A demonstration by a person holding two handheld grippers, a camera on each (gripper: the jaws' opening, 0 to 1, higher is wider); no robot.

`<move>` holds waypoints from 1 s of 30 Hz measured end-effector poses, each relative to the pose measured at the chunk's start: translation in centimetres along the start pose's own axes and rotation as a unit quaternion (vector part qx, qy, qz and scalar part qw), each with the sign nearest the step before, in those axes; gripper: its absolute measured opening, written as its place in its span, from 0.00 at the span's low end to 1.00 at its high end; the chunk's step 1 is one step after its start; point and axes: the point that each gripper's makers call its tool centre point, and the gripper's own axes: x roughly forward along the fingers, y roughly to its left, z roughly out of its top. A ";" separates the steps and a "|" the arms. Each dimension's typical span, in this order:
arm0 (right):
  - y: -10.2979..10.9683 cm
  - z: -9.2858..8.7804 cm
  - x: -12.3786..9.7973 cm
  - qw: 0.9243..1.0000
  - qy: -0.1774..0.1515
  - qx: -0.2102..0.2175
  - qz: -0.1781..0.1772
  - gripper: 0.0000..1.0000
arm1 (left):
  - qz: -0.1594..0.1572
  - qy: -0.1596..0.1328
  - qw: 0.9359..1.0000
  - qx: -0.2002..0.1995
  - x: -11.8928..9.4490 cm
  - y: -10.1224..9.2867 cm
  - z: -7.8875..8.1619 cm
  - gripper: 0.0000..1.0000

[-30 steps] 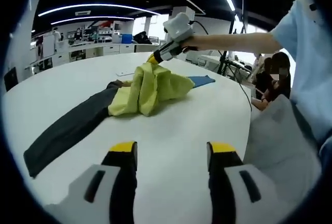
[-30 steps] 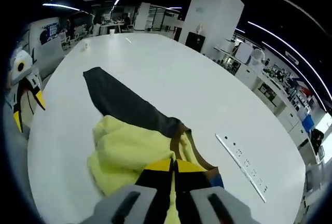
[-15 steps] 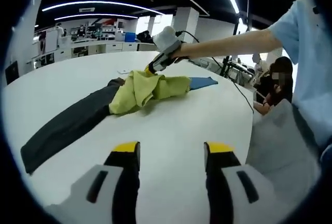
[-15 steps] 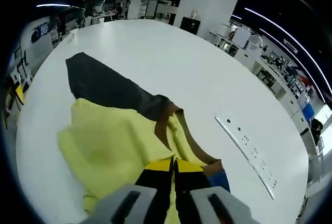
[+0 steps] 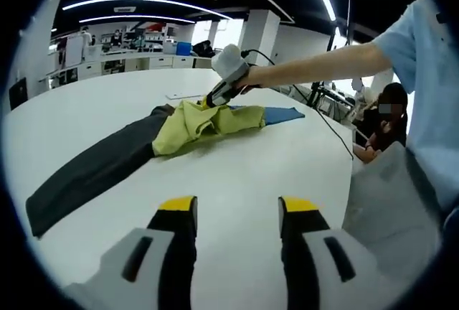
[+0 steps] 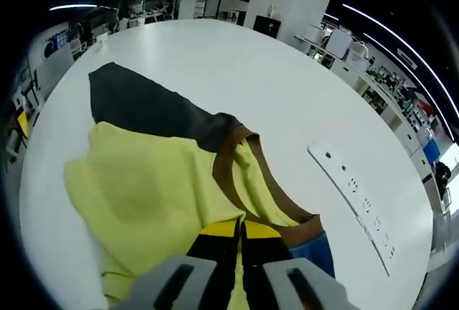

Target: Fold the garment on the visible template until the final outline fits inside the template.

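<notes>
A: Where is the garment?

B: We see the soft yellow fabric garment with a brown trim band lying bunched on the round white worktop, roughly at its middle. One end overlaps the long dark grey fabric strip; the other end touches a blue piece of fabric.

A: And our claws?

B: Our right claw has its yellow-tipped jaws pressed together on a fold of the yellow garment, near the brown band. From the left gripper view the same right claw sits low over the garment's far side, a bare forearm behind it. Our left claw has its jaws well apart and holds nothing, hanging over bare worktop on the near side of the garment.

A: Why held that way?

B: We judge the pinch is there to carry that edge across the garment for a fold, while the left claw waits to pin or take a corner. We cannot tell whether the dark strip is the template.

A: Any writing?

B: None that we can read. The flat white strip with small dark marks lies beyond the garment, well apart from it; its marks are too small to tell.
</notes>
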 end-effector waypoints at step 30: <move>-0.9 0.5 -5.6 0.998 -0.064 0.015 -0.016 0.48 | -0.002 -0.008 1.000 0.002 -0.3 -0.9 0.6 0.44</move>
